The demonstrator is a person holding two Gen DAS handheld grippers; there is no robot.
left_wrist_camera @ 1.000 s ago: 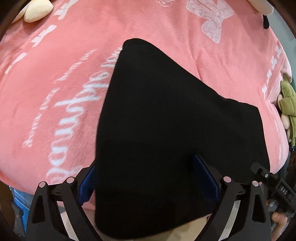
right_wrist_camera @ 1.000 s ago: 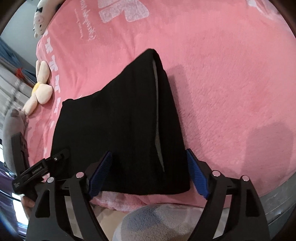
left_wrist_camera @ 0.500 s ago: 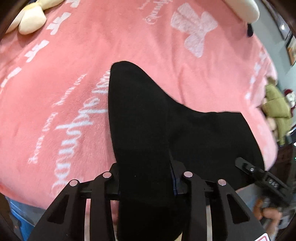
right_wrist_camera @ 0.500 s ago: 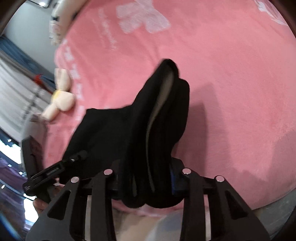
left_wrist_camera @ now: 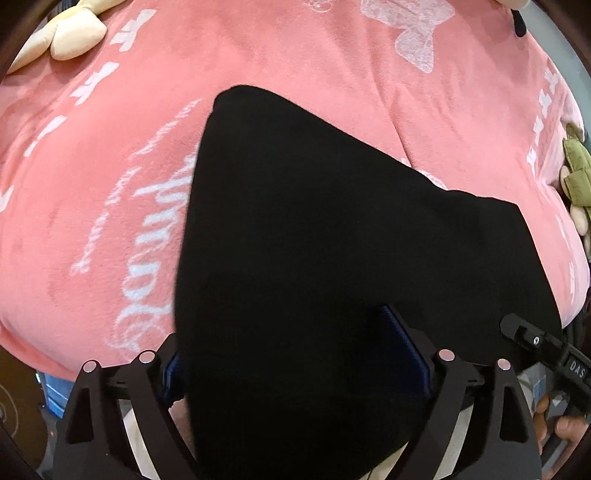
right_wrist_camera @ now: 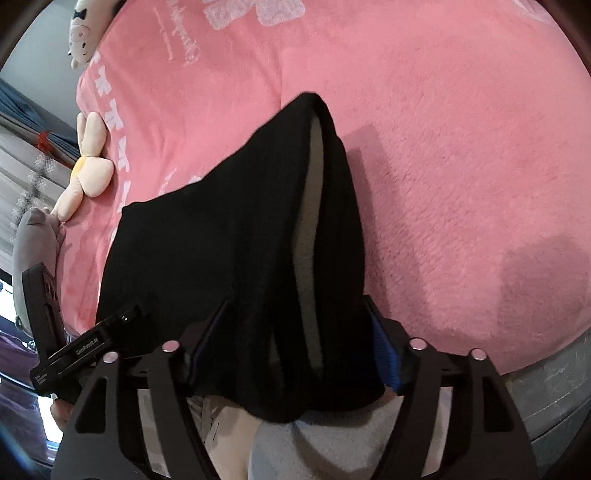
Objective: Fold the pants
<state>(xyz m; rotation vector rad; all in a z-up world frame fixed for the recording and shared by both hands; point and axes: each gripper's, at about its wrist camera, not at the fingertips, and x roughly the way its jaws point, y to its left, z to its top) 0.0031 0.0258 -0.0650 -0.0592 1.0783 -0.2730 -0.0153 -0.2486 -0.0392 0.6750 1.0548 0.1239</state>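
The black pants (left_wrist_camera: 314,258) lie folded in layers on a pink blanket (left_wrist_camera: 92,166), their near edge hanging over the bed's front edge. My left gripper (left_wrist_camera: 295,354) is open, its blue-padded fingers (left_wrist_camera: 404,347) spread on either side of the near left end of the fabric. In the right wrist view the pants (right_wrist_camera: 229,251) show a grey inner lining (right_wrist_camera: 308,258) between the layers. My right gripper (right_wrist_camera: 295,350) is open too, its pads (right_wrist_camera: 386,354) straddling the near right end. Each gripper shows at the edge of the other's view.
A cream flower plush (right_wrist_camera: 86,170) and a grey plush (right_wrist_camera: 35,251) lie at the bed's left side. A green plush (left_wrist_camera: 578,173) sits at the right edge. The bed's grey frame (right_wrist_camera: 554,380) shows at the lower right. A white plush (right_wrist_camera: 83,31) is at the far corner.
Both grippers were shut on the pants half a second ago, holding them bunched and lifted. Now both have opened and the pants have spread flat on the blanket.
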